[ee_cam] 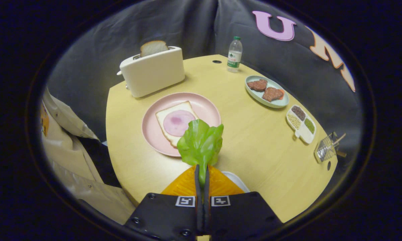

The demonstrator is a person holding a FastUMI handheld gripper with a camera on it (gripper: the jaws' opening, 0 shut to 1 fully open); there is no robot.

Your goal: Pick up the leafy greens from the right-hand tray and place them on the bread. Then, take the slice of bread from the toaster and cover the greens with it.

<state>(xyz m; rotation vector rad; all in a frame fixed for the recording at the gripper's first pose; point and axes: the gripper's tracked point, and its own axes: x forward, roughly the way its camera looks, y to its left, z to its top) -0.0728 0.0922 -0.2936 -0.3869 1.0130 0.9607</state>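
Note:
My gripper [201, 174] is shut on the stem of the leafy greens [200, 142], which stick up ahead of the fingertips, lifted above the table. Just beyond the leaf lies a pink plate [207, 105] holding a bread slice [169, 125] topped with a round of ham [178, 122]. Farther back stands a white toaster [152, 72] with a second slice of bread [153, 47] poking out of its slot. A corner of a white tray [236, 180] peeks out beside the right finger.
A water bottle [235, 54] stands at the table's far edge. To the right are a pale green dish [267, 92] with meat pieces, a divided white condiment tray [300, 124] and a wire holder [326, 147]. A person's beige sleeve [67, 147] is left of the table.

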